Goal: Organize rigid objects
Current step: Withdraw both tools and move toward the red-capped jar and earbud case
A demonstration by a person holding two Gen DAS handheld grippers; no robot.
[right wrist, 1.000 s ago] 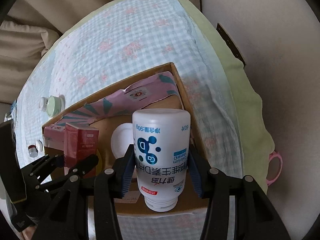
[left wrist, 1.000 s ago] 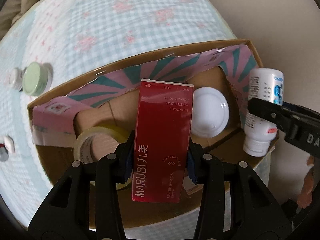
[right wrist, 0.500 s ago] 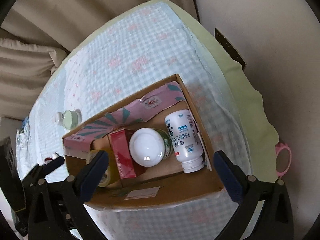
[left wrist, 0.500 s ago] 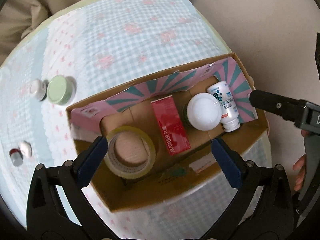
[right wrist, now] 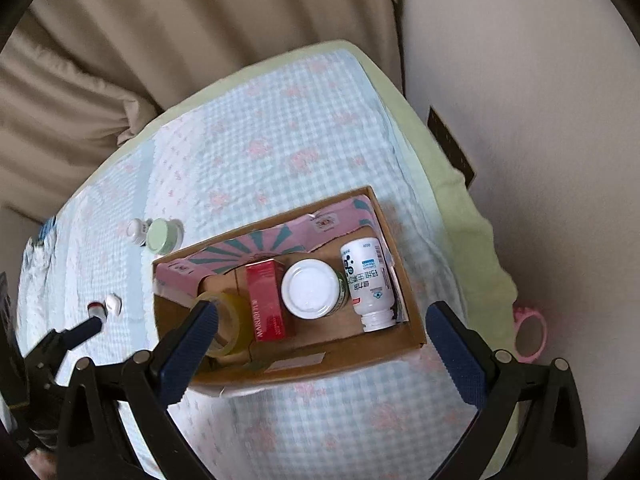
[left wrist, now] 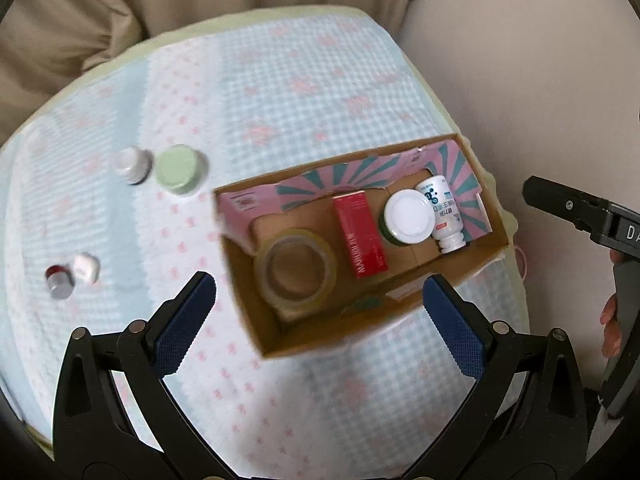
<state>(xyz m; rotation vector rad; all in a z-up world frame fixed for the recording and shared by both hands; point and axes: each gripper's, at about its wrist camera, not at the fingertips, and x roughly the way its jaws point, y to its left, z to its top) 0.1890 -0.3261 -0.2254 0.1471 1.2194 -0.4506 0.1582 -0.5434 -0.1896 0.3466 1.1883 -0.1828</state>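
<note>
Four things lie in the box (left wrist: 362, 330). Four small jars (left wrist: 178, 168) wait on the bed (left wrist: 320, 80). Both tools, left tool (left wrist: 320, 304) and right tool (right wrist: 322, 334), are released and hold nothing.

Quilted bed (left wrist: 304, 92) bearing cardboard box (left wrist: 360, 332)

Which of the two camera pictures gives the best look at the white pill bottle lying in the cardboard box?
The right wrist view: the white pill bottle lies near the picture's middle, its label facing the camera. In the left wrist view the same bottle is smaller, off to the right, partly tucked behind the white-lidded jar.
</note>
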